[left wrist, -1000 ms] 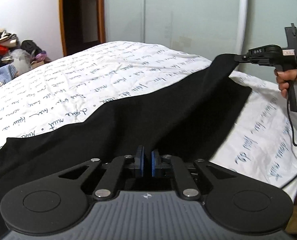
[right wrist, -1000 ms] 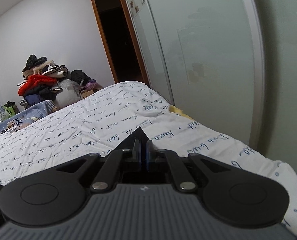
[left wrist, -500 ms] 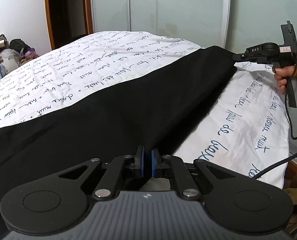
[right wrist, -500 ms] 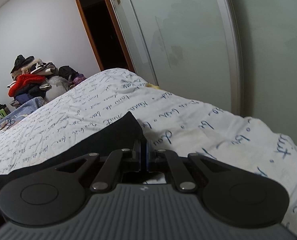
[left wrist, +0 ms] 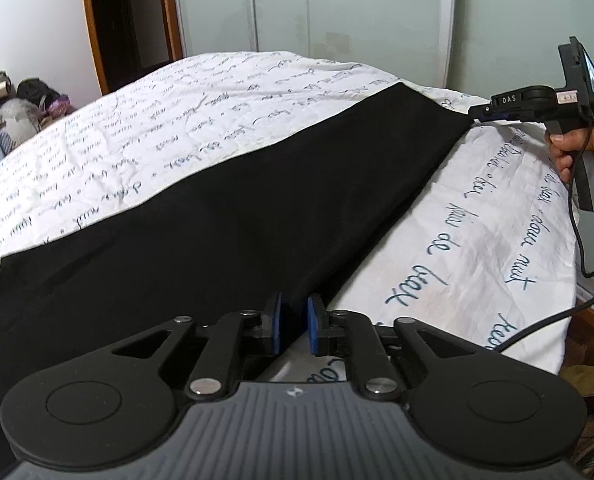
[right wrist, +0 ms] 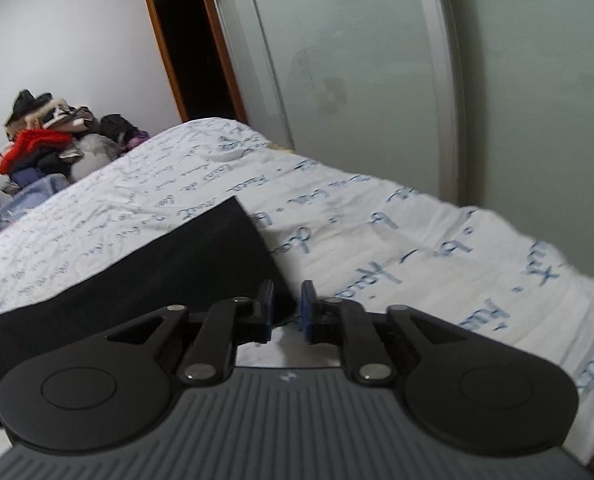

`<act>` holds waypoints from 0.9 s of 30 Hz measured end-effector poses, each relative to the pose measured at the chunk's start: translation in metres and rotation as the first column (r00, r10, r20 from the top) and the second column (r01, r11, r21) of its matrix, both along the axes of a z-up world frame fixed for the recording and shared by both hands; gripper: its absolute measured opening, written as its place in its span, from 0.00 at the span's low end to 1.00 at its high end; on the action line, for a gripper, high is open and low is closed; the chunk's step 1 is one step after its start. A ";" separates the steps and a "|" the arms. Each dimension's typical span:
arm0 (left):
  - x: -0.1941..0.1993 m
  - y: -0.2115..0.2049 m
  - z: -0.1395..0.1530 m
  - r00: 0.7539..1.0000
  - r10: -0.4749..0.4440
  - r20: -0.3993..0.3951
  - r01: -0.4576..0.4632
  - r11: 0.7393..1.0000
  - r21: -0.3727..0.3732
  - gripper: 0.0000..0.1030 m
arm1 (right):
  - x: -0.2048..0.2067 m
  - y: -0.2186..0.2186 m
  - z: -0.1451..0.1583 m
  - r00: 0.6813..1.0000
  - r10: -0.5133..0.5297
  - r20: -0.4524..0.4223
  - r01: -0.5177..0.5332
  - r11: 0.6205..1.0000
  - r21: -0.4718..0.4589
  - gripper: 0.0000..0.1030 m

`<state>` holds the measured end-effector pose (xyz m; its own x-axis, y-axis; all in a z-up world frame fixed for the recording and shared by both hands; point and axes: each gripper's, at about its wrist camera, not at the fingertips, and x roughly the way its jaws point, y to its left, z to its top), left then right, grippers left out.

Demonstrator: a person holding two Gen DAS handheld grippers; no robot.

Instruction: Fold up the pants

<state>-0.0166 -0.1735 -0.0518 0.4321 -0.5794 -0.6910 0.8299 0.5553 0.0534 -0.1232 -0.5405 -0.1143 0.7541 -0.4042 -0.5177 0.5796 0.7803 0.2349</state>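
I have the black pants point(left wrist: 225, 216) laid flat along the near side of the bed point(left wrist: 177, 128), running from about eight o'clock up to one o'clock in the left wrist view, so the long edge lies straight and ready for the next fold. My left gripper point(left wrist: 293, 326) sits low at six o'clock over the near edge of the cloth; its jaws have just been opening and now stand a little apart, with the hem lying between the blue pads point(left wrist: 312, 328) but no longer pinched. I judge this a release after setting the fabric down. My right gripper point(right wrist: 285, 312), seen at two o'clock from the left camera, rests at the far corner of the pants; its jaws have likewise just been parting, the corner of the cloth lying loose at the gap rather than clamped. Holding both ends kept the leg taut while it settled. The sheet carries printed script, and a clothes pile point(right wrist: 45, 140) sits at ten o'clock beyond.
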 end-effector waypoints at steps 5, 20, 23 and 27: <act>0.003 0.003 0.016 0.998 -0.004 -0.055 -0.002 0.994 -0.108 0.19 | -0.008 0.003 0.008 0.999 -0.023 0.025 0.024 0.999 -0.037 0.17; 0.059 0.028 0.021 0.964 0.264 0.029 -0.258 0.955 -0.144 0.72 | 0.042 0.042 0.020 0.983 0.180 -0.038 -0.184 0.977 -0.109 0.36; 0.086 0.043 0.022 0.925 0.380 -0.006 -0.377 0.914 -0.147 0.72 | 0.065 0.069 0.036 0.956 0.294 -0.002 -0.292 0.948 -0.125 0.36; 0.098 0.082 0.017 0.866 0.500 -0.025 -0.498 0.855 -0.147 0.72 | 0.111 0.128 0.049 0.854 0.519 0.014 -0.512 0.847 -0.142 0.36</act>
<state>0.0816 -0.0914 -0.0345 0.6985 -0.3757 -0.6091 0.4394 0.8969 -0.0493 -0.0118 -0.4127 -0.0648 0.8959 -0.0098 -0.4442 0.0751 0.9887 0.1296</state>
